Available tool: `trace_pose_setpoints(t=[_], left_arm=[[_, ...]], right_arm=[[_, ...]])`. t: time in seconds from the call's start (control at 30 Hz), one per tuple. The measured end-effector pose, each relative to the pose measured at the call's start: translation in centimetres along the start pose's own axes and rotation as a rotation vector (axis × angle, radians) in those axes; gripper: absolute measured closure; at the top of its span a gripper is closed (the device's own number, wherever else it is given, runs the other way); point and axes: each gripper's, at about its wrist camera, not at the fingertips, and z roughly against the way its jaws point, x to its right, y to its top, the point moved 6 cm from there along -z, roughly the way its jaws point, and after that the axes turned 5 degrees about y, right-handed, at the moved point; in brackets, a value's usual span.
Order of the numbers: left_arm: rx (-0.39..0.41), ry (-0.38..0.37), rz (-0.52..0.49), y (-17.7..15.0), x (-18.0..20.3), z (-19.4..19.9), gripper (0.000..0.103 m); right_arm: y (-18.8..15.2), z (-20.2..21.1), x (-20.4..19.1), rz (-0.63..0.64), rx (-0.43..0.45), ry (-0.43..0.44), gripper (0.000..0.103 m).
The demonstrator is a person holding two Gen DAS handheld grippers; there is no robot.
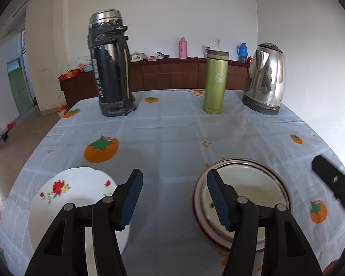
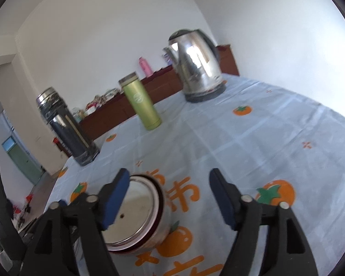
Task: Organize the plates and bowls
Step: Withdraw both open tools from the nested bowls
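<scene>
A white plate with red flowers (image 1: 64,197) lies on the table at the near left. A steel bowl stacked in a red-rimmed bowl (image 1: 253,197) sits at the near right; it also shows in the right wrist view (image 2: 140,211). My left gripper (image 1: 174,197) is open and empty above the cloth between plate and bowl. My right gripper (image 2: 170,197) is open and empty, its left finger over the bowl's rim; part of it shows at the left wrist view's right edge (image 1: 333,181).
A black thermos (image 1: 110,69), a green flask (image 1: 215,82) and a steel kettle (image 1: 264,80) stand at the table's far side. A tablecloth with orange fruit prints (image 1: 172,133) covers the table. The floor drops off at the left.
</scene>
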Motion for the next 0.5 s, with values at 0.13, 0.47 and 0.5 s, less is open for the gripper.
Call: trace_pose_setpoints(t=[0.13, 0.47, 0.5], left_arm=[[0.0, -0.025, 0.038, -0.3, -0.5, 0.4, 0.042], [0.146, 0.015, 0.016, -0.9, -0.4, 2.3, 0.042], [0.167, 0.023, 0.019, -0.9, -0.5, 2.7, 0.042]], right_arm=[[0.4, 1.0, -0.3, 0.041, 0.042, -0.029, 0.01], [-0.3, 1.1, -0.3, 0.134, 0.069, -0.051, 0.005], [-0.3, 1.1, -0.3, 0.138, 0.068, -0.042, 0.005]])
